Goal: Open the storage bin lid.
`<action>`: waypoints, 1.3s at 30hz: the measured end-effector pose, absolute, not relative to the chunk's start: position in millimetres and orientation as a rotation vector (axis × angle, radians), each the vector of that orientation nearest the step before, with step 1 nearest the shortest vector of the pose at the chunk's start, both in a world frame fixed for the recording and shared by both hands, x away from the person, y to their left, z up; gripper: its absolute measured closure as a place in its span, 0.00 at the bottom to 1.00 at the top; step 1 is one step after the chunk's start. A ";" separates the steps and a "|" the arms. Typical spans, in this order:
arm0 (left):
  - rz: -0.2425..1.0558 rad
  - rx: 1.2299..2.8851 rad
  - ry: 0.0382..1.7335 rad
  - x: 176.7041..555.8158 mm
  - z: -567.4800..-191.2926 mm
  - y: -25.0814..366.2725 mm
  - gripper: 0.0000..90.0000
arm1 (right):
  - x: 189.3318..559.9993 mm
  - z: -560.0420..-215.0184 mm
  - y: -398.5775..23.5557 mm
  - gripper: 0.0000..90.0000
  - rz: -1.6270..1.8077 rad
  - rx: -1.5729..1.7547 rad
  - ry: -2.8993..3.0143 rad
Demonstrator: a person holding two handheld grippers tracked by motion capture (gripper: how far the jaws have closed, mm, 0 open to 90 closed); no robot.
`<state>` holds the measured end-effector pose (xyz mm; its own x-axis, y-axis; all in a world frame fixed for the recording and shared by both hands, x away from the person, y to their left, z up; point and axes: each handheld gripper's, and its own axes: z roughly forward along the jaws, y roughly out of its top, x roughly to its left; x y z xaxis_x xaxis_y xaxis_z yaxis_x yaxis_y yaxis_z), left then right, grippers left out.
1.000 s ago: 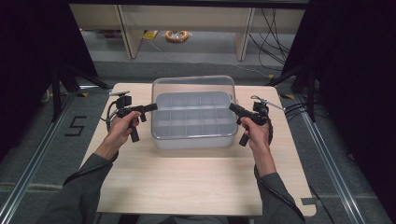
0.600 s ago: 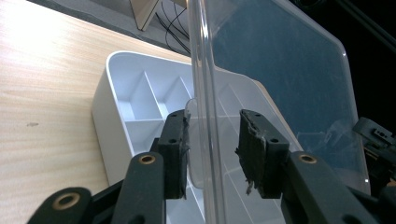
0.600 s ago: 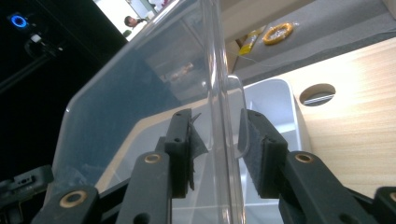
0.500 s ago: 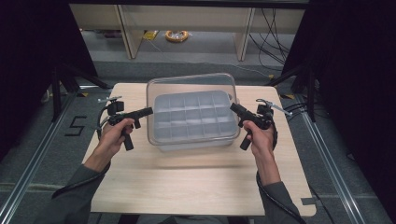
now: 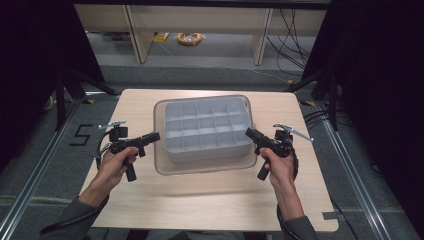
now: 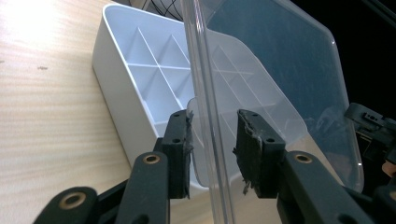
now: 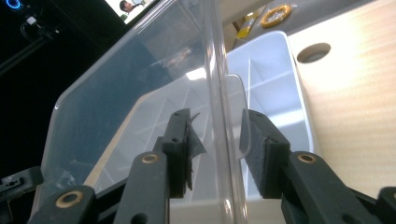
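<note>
Both claws, left (image 5: 154, 136) and right (image 5: 249, 133), clamped on clear lid (image 5: 200, 167) | lid pulled nearer since a second ago, off grey tray (image 5: 205, 127) | removal nearly done

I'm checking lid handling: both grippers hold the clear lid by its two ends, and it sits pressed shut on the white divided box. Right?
Not quite. The clear lid, held at its ends by the left gripper and the right gripper, is lifted off the white divided box, as the left gripper view shows.

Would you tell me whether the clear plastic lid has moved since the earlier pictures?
Yes. The clear plastic lid, gripped at both ends, has come toward the person, and now overhangs the near side of the grey compartment tray.
</note>
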<state>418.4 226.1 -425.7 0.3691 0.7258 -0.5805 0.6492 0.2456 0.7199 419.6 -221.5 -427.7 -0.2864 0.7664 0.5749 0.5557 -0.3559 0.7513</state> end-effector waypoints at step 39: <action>0.013 1.601 1.308 334.3 -482.8 227.5 0.72 | 322.4 -484.5 -224.1 0.69 1.596 1.830 1.791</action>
